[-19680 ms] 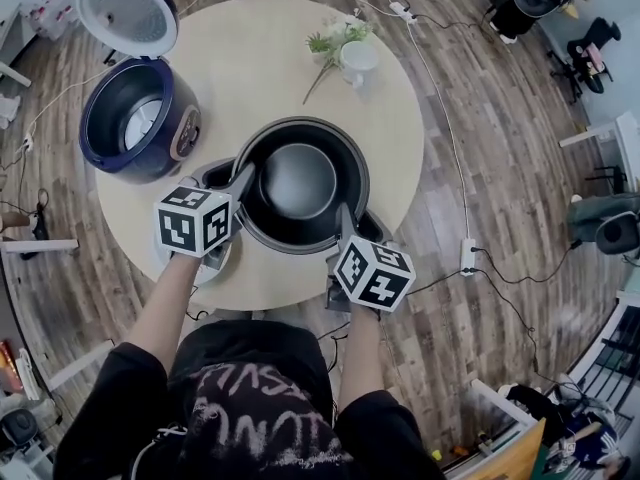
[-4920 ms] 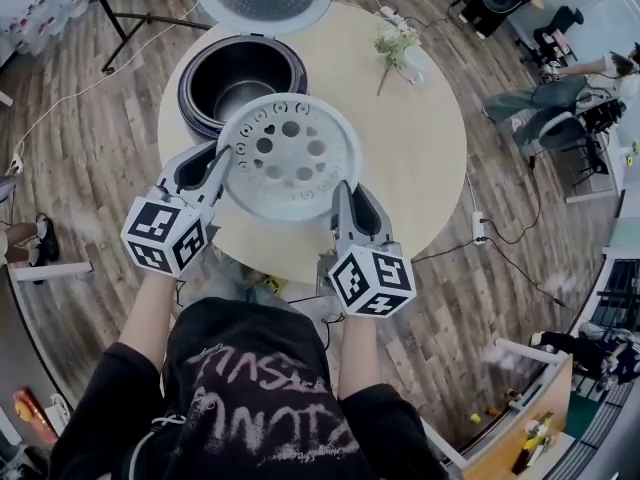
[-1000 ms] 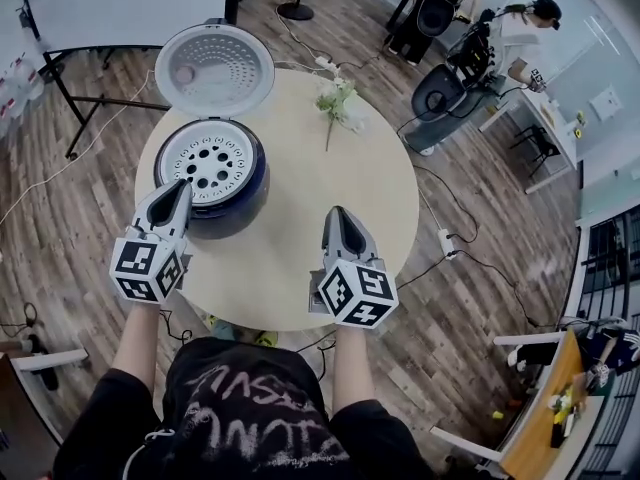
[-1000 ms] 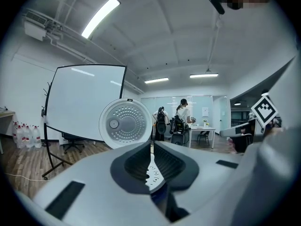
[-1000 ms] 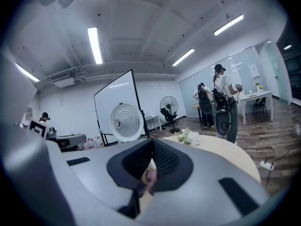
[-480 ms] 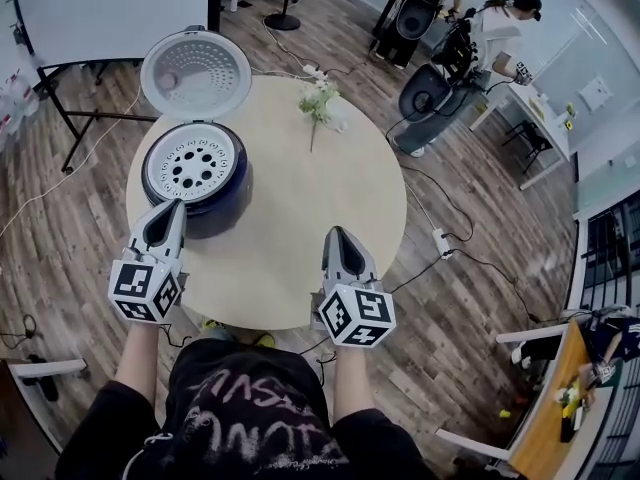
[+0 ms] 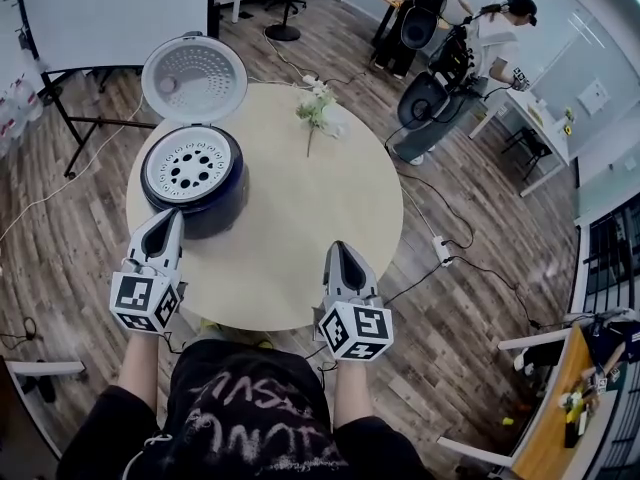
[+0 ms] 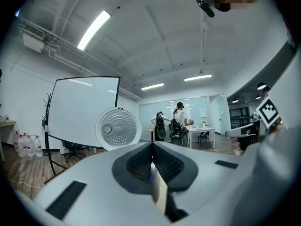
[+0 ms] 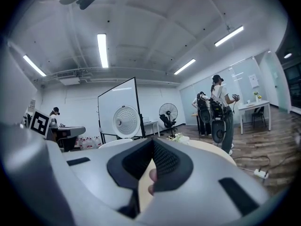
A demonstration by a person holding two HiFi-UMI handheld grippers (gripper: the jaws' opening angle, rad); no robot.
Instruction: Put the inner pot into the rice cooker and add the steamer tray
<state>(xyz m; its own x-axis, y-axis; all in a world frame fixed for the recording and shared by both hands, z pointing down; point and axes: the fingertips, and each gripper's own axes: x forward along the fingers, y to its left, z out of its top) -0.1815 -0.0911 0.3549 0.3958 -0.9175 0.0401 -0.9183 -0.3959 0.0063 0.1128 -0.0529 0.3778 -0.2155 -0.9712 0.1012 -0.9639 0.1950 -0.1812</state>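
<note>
Sitting in the rice cooker [image 7: 218, 218], the steamer tray [image 7: 190, 168] is released; the left gripper [image 7: 168, 215] and right gripper [image 7: 336, 248], both closed and empty, have withdrawn toward the table [image 7: 300, 208] edge, so loading appears complete.

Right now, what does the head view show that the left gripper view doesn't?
Only the head view: the steamer tray seated in the rice cooker, and the flowers on the table.
Only the left gripper view: the ceiling lights and the water bottles by the wall.
Both: the left gripper, shut and empty, the cooker's open lid and the whiteboard.
</note>
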